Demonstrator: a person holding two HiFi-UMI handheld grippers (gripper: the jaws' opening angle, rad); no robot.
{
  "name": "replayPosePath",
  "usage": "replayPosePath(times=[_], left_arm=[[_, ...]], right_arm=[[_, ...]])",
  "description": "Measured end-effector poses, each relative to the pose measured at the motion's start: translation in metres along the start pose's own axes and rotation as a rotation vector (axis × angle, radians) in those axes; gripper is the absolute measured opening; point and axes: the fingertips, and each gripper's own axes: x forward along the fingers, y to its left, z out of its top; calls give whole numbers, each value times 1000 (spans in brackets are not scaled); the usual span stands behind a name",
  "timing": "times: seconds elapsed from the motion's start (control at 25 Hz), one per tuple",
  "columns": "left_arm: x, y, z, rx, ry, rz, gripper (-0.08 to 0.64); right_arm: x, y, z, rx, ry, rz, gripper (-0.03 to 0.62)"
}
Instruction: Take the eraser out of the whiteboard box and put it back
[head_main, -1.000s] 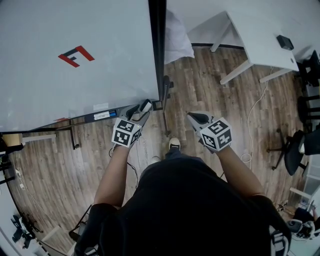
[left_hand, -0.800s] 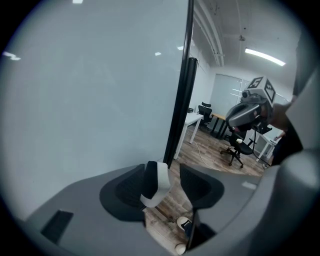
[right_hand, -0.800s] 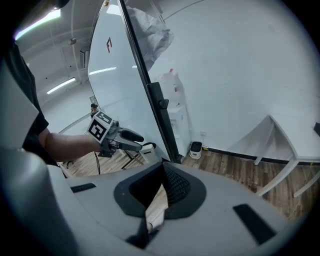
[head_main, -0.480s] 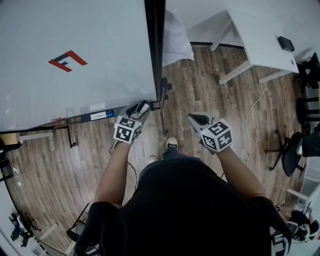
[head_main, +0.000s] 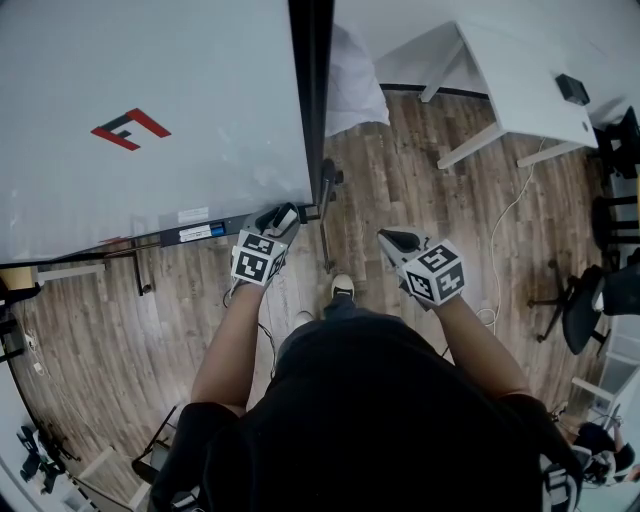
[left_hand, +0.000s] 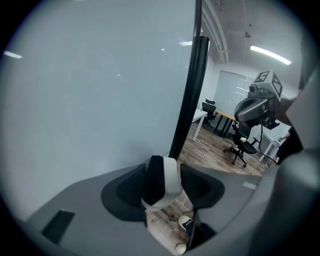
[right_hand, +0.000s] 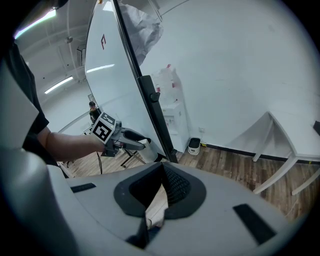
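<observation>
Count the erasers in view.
1: the eraser sits between the jaws of the left gripper, which have just been opening, by the whiteboard's lower right corner. Others may be hidden.

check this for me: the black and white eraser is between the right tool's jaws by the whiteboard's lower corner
Wrong tool: the black and white eraser is between the left tool's jaws, which have just been opening, by the whiteboard's lower corner. The left gripper view shows it.

Black-and-white eraser (left_hand: 162, 182) — brown wood-grain floor (head_main: 420, 200)
</observation>
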Motion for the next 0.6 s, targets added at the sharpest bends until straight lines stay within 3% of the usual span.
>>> replayPosePath(times=[0.6], left_arm=[[3,1,2,16,5,-8,178]], right_arm=[[-1,1,0,7,-4,-9,-3]])
